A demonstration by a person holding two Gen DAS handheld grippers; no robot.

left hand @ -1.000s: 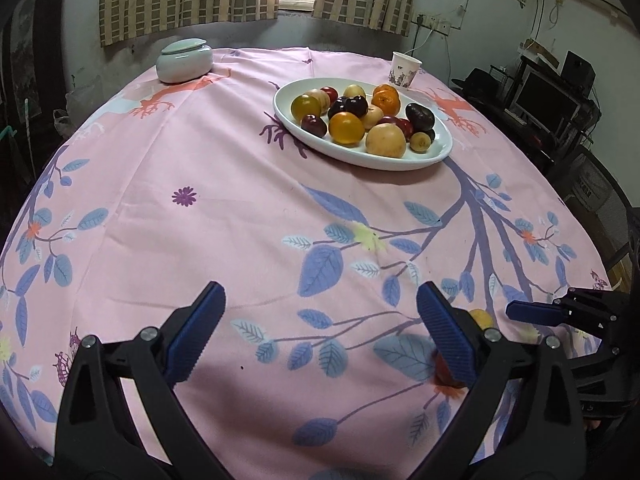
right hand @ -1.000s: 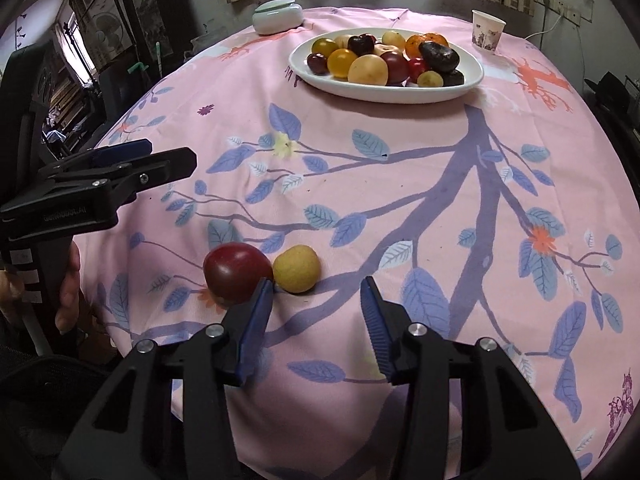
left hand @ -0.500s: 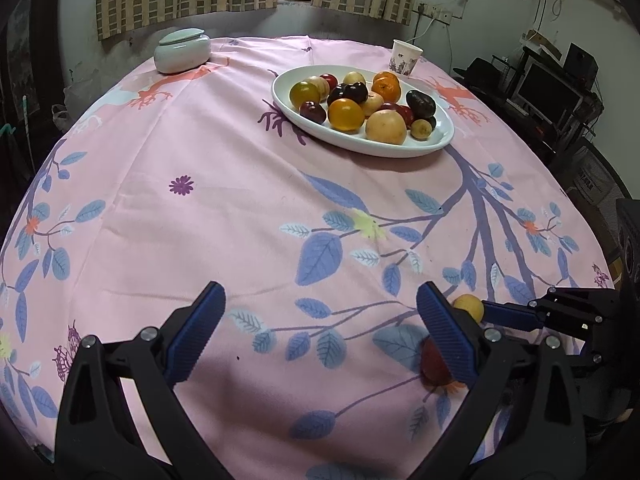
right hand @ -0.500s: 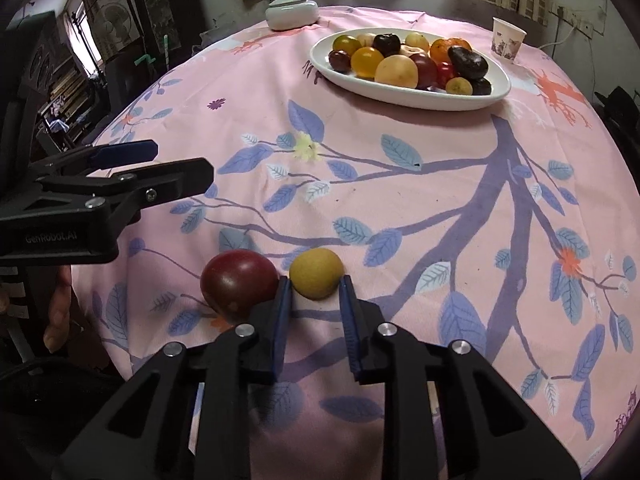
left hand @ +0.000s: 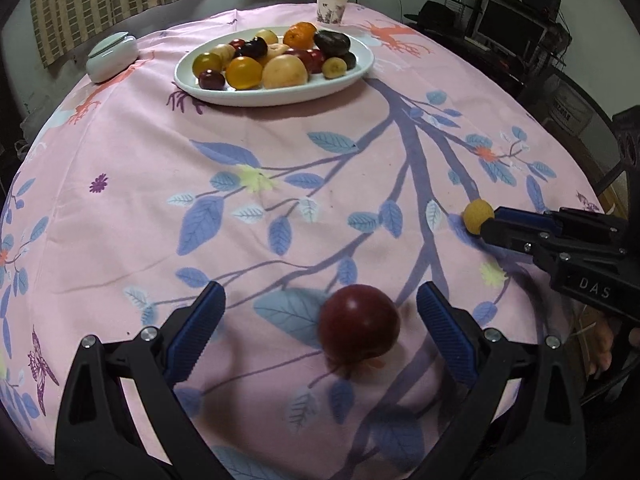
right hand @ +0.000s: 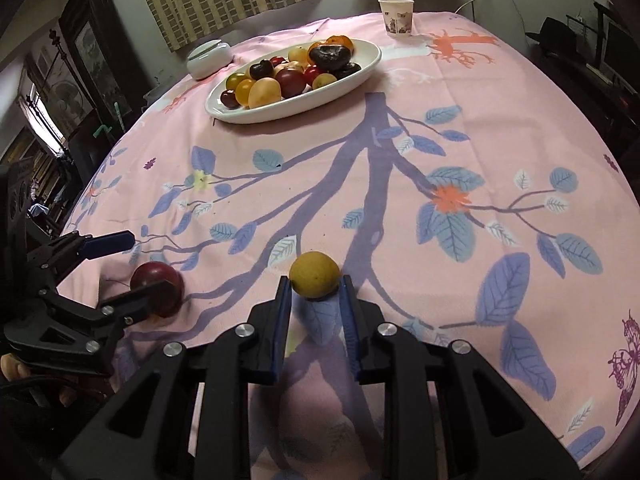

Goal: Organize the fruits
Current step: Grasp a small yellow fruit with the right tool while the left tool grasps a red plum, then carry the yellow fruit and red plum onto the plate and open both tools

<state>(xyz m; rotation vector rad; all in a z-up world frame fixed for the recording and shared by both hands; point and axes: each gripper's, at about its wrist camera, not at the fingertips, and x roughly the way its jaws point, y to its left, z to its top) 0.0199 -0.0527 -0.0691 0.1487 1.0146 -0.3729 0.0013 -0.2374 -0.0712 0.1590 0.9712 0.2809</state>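
Two loose fruits: right tool (right hand: 314,286) grips yellow fruit (right hand: 315,274); left tool (left hand: 320,310) gapes around red fruit (left hand: 359,322).

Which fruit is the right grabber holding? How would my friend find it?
Start at the pink tablecloth, far from the white plate of fruit, at the near edge. There the right gripper pinches a small yellow fruit. Its neighbour, the red fruit between the open left gripper fingers, is bigger and dark.
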